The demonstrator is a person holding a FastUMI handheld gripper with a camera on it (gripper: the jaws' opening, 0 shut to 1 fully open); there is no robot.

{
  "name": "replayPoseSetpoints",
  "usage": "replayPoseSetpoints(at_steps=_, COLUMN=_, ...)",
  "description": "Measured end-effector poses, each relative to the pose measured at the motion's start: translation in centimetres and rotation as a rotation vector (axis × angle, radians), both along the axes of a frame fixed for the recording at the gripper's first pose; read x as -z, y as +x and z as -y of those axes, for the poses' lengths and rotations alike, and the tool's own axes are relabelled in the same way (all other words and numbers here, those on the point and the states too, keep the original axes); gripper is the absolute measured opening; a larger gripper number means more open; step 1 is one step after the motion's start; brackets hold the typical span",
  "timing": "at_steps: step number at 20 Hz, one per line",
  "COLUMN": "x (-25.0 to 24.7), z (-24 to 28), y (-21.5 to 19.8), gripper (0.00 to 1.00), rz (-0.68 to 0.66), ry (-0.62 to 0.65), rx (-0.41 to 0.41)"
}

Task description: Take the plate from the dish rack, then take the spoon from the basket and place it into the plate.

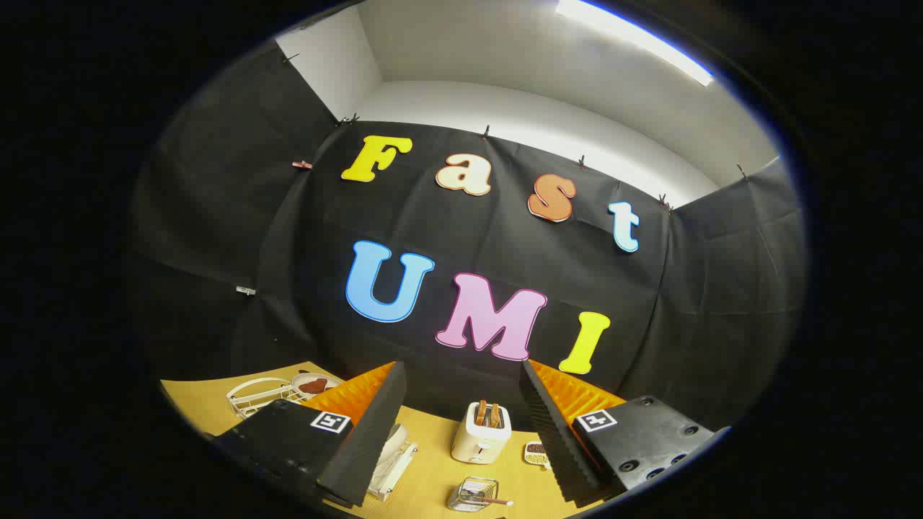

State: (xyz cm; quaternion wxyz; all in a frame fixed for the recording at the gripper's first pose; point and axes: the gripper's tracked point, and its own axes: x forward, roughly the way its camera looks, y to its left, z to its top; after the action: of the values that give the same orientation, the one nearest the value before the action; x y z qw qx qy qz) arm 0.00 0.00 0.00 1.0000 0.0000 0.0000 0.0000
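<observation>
My gripper [462, 364] is open and held high, with nothing between its fingers and the booth wall beyond the tips. Down on the wooden table [433, 479], between the fingers, a small wire basket [472, 496] holds a spoon [492, 499] with a brownish handle that sticks out to the right. A white dish rack [393, 461] stands just left of the basket, partly hidden by the left finger. Something pale stands on edge in the rack; I cannot tell whether it is the plate.
A white toaster [482, 431] with two slices in it stands beyond the basket. A small patterned oval piece [536, 453] lies beside the right finger. Far left, a white wire stand [259, 393] sits next to a dish [317, 383] holding something brown.
</observation>
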Motion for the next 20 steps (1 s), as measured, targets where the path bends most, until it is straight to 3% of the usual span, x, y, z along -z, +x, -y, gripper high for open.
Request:
replayPoseSetpoints(at_steps=13, x=1.0, z=-1.2, y=0.6, gripper=0.97, rz=-0.033, ry=0.023, rx=-0.021)
replayPoseSetpoints(at_steps=20, x=5.2, z=-3.5, y=2.6, gripper=0.97, rz=-0.170, ry=0.131, rx=-0.081)
